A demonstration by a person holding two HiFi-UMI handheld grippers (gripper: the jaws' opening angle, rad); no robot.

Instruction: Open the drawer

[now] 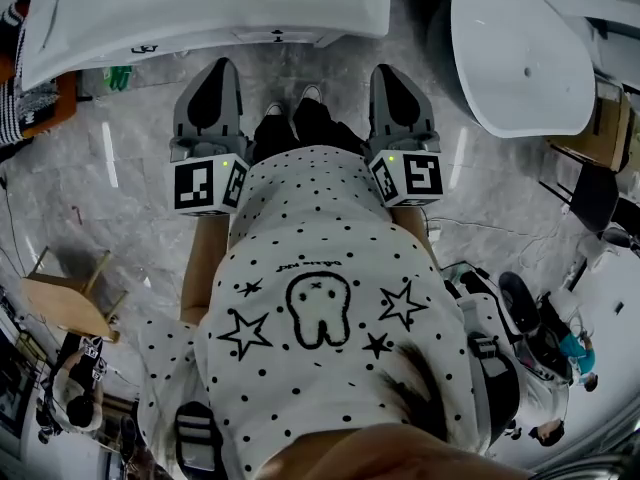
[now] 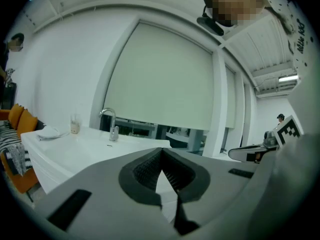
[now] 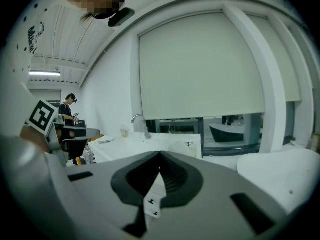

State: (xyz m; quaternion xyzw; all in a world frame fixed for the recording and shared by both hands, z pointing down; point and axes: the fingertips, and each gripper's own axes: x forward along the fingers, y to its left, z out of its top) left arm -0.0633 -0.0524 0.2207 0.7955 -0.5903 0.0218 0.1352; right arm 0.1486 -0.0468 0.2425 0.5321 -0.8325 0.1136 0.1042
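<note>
Grey marble floor [image 1: 120, 168] | smooth white vanity [image 2: 75, 149] with faucet [image 2: 111, 121] | left gripper [image 1: 216, 68] fingers [image 2: 142, 171] together, empty | right gripper [image 1: 390, 71] same

Bathroom-fittings showroom. Evidence: white oval freestanding bathtub [image 1: 520, 58] at upper right of the head view; long white table [image 2: 75, 146] carrying a chrome swan-neck tap [image 2: 109, 120]; dark bathtub [image 3: 231, 132] behind glass; grey marble-tiled floor [image 1: 110, 218].
</note>
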